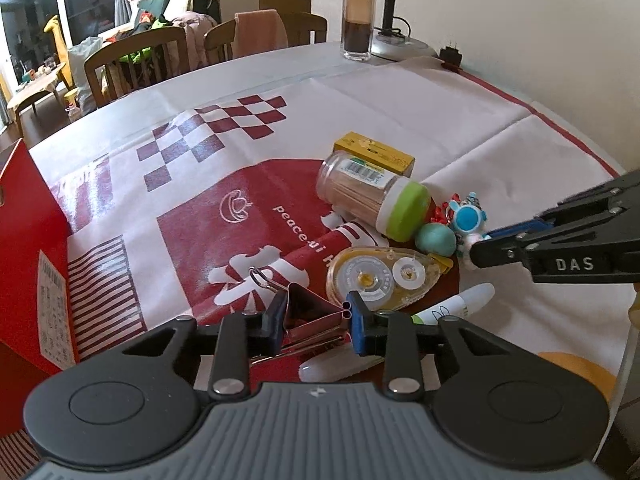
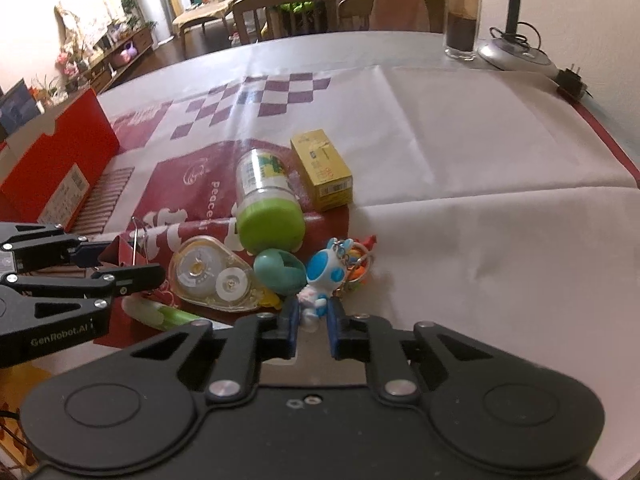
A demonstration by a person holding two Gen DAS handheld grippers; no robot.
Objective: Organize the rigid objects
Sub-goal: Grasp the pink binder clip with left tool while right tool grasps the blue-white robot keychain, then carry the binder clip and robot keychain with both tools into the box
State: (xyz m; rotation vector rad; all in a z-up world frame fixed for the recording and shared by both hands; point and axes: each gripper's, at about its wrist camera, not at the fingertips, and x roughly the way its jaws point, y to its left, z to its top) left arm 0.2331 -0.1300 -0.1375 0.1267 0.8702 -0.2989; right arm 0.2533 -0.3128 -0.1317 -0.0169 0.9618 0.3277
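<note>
L gripper (image 1: 316, 322): blue-padded fingers (image 1: 273, 326) closed part way onto a metal binder clip (image 1: 312, 314), pads touching its folded triangular body on both sides; wire handle loops stick out twd the desk centre. Clip sits low over the glossy red/white printed cloth (image 1: 168, 184) on the desk.

R gripper (image 2: 314, 316): blue fingers (image 2: 291, 318) nearly closed around the base of a small plastic figurine keychain (image 2: 324, 276), white w/ blue rounded head; its ring w/ coloured charms trails to the right. Pads look in contact w/ the figure's lower body.

Just beyond both: clear teardrop-shaped correction tape dispenser (image 1: 380, 276) w/ two inner reels, lying flat. Beside it a matte teal egg-shaped piece (image 1: 435, 238), touching the figurine. Behind those a clear cylindrical toothpick jar (image 1: 368, 194) on its side, lime green cap toward the camera, packed w/ wooden sticks. A yellow cardboard box (image 1: 374, 152), rectangular, lies just behind the jar. A white marker w/ green band (image 1: 456, 304) lies near the L gripper's right finger.

Far left: red cardboard shoebox (image 1: 28, 264), open top, label on its end. Far edge: tall glass jar (image 1: 359, 20) w/ dark contents, round lamp base (image 1: 400, 46) next to it, wooden chairs (image 1: 136, 60) past the desk.
</note>
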